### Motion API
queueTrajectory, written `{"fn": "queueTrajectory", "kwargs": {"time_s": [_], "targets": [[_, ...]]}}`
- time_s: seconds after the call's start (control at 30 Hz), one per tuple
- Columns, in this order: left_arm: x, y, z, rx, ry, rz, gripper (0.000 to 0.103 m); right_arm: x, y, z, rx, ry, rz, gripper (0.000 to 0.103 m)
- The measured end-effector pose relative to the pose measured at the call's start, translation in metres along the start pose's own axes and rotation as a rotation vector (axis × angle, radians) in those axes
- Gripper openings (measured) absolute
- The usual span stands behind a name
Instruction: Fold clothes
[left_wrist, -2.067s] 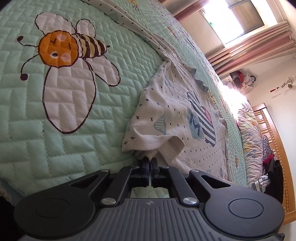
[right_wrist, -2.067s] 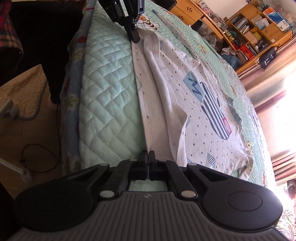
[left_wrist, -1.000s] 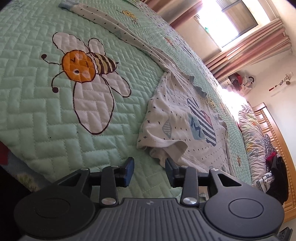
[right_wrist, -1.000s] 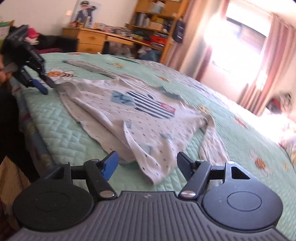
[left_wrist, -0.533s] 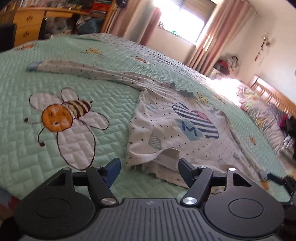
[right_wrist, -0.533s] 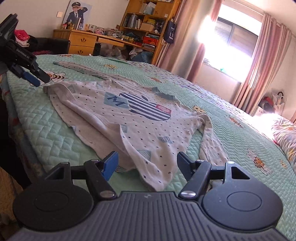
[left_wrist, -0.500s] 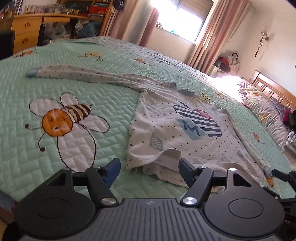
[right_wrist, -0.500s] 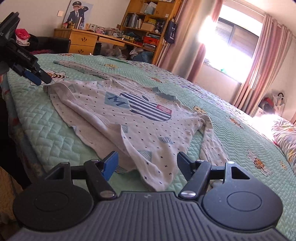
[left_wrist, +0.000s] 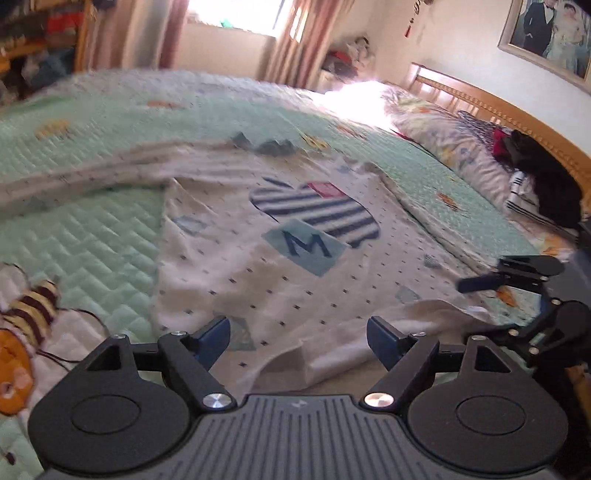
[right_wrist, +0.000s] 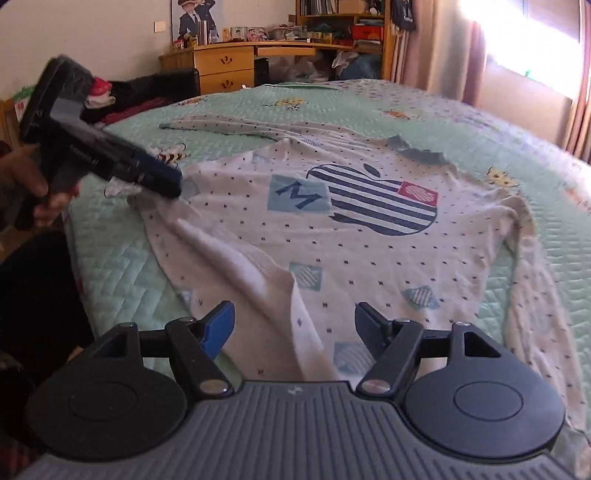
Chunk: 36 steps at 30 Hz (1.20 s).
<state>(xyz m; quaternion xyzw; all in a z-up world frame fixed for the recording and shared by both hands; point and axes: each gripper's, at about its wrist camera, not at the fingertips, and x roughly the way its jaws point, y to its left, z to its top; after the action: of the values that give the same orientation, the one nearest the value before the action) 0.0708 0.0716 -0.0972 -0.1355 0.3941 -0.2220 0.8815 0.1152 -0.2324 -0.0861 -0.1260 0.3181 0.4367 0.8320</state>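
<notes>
A white dotted long-sleeved shirt (left_wrist: 295, 273) with a striped apple print and an "M" patch lies spread front-up on the green quilted bedspread (left_wrist: 92, 229). My left gripper (left_wrist: 298, 332) hovers over the shirt's near hem; its jaws are opening and only loose cloth lies below them, untouched by the pads. My right gripper (right_wrist: 293, 319) stands open above a folded-over flap of the same shirt (right_wrist: 369, 236). In the right wrist view, the left gripper (right_wrist: 162, 181), held by a hand (right_wrist: 40, 184), sits at the shirt's left corner.
One sleeve (right_wrist: 229, 127) stretches far left and the other (right_wrist: 532, 295) runs down the right. Pillows (left_wrist: 443, 125), a dark clothes pile (left_wrist: 546, 177) and a wooden headboard (left_wrist: 498, 107) lie at the bed's head. A desk with shelves (right_wrist: 229, 66) stands beyond the bed.
Both grippers, earlier shut on the shirt's hem, have let go and opened. The left one rolled level and swung to face the shirt's middle; the right one shifted slightly.
</notes>
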Motion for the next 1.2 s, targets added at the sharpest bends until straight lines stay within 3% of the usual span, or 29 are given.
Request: {"fn": "queueTrajectory", "kwargs": {"time_s": [0.07, 0.2, 0.27, 0.33, 0.43, 0.5, 0.57, 0.7, 0.77, 0.87, 0.97, 1.03, 1.1, 1.2], "targets": [[-0.003, 0.011, -0.005, -0.065, 0.070, -0.130, 0.079, 0.008, -0.008, -0.001, 0.042, 0.091, 0.192, 0.073], [-0.046, 0.017, -0.032, -0.084, 0.084, -0.206, 0.082, -0.020, 0.012, -0.024, -0.030, 0.226, 0.366, 0.074], [-0.066, 0.028, -0.044, -0.144, 0.043, -0.187, 0.082, -0.036, 0.014, -0.038, 0.003, 0.230, 0.340, 0.074], [-0.082, 0.042, -0.050, -0.236, -0.050, -0.146, 0.082, -0.054, 0.012, -0.051, 0.061, 0.189, 0.306, 0.074], [-0.102, 0.060, -0.055, -0.386, -0.268, -0.029, 0.088, -0.081, -0.002, -0.061, 0.202, 0.016, 0.183, 0.075], [-0.102, 0.067, -0.054, -0.457, -0.356, 0.064, 0.096, -0.090, -0.014, -0.069, 0.341, -0.092, 0.100, 0.081], [-0.089, 0.073, -0.049, -0.491, -0.330, 0.094, 0.096, -0.094, -0.029, -0.078, 0.500, -0.173, 0.048, 0.084], [-0.063, 0.081, -0.048, -0.591, -0.266, 0.049, 0.095, -0.078, -0.057, -0.104, 0.817, -0.181, 0.113, 0.084], [-0.057, 0.083, -0.047, -0.623, -0.250, 0.035, 0.098, -0.073, -0.063, -0.112, 0.908, -0.197, 0.142, 0.084], [-0.048, 0.083, -0.039, -0.620, -0.193, 0.005, 0.099, -0.071, -0.068, -0.114, 0.949, -0.205, 0.167, 0.084], [-0.047, 0.080, -0.032, -0.628, -0.164, 0.006, 0.096, -0.074, -0.063, -0.107, 0.898, -0.190, 0.141, 0.084], [-0.053, 0.079, -0.036, -0.676, -0.191, -0.011, 0.093, -0.079, -0.048, -0.093, 0.779, -0.189, 0.101, 0.085], [-0.063, 0.074, -0.046, -0.723, -0.234, -0.025, 0.093, -0.079, -0.012, -0.063, 0.518, -0.183, 0.043, 0.085], [-0.079, 0.066, -0.066, -0.789, -0.306, -0.042, 0.093, -0.062, 0.069, -0.020, 0.016, -0.187, -0.060, 0.085]]}}
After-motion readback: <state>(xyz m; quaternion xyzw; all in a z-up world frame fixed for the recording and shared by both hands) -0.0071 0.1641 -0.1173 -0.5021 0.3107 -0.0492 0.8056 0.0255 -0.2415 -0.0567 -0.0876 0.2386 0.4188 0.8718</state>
